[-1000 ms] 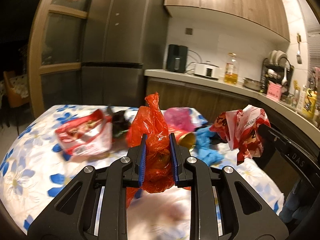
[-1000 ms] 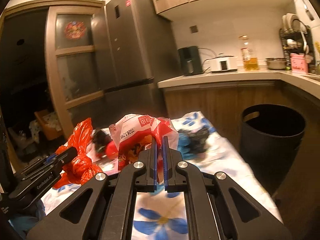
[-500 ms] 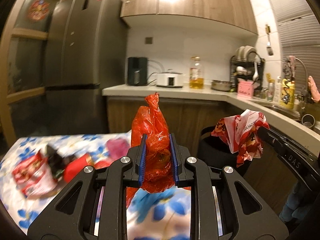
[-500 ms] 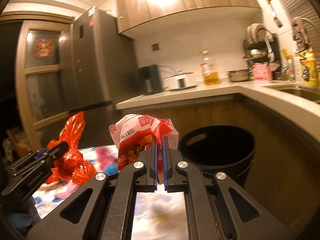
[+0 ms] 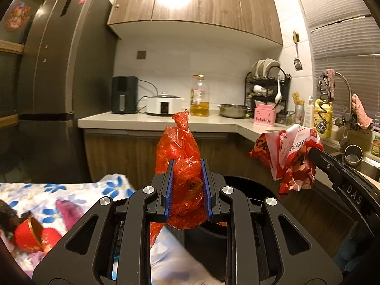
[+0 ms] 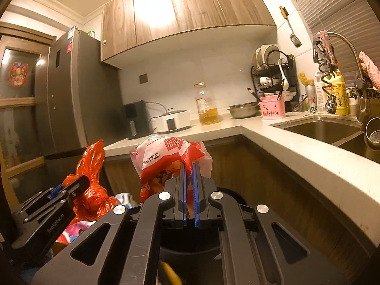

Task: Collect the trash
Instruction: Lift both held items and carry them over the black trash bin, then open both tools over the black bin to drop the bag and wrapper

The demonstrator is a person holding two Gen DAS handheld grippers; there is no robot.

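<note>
While the left gripper [image 5: 187,173] is clenched on a crumpled red plastic bag [image 5: 182,147], the bag's bulk sits squeezed between the blue pads [image 5: 169,190], its twisted top standing upright above the fingertips and a loose tail hanging below them. Just to its right, the right gripper [image 6: 189,180] is clamped nearly flat on a red-and-white snack wrapper [image 6: 166,152] (printed lettering and a date code show on its pale upper face), which puffs up above and to the left of the narrow gap between the jaws. From the left wrist view the same wrapper [image 5: 288,156] hangs off the tip of the right gripper at the right side, near the red bag but apart from it. Both items are held in the air over a black trash bin [image 6: 228,196], whose dark rim shows directly beneath and beyond the fingers in each view. Low at the left lies a table with a blue-flowered cloth [image 5: 114,186], carrying a red cup [image 5: 29,236] on its side and other blurred litter. Beyond runs a pale countertop [image 5: 213,122] with an oil bottle [image 5: 200,97], and a grey refrigerator [image 5: 61,76] stands at the left
</note>
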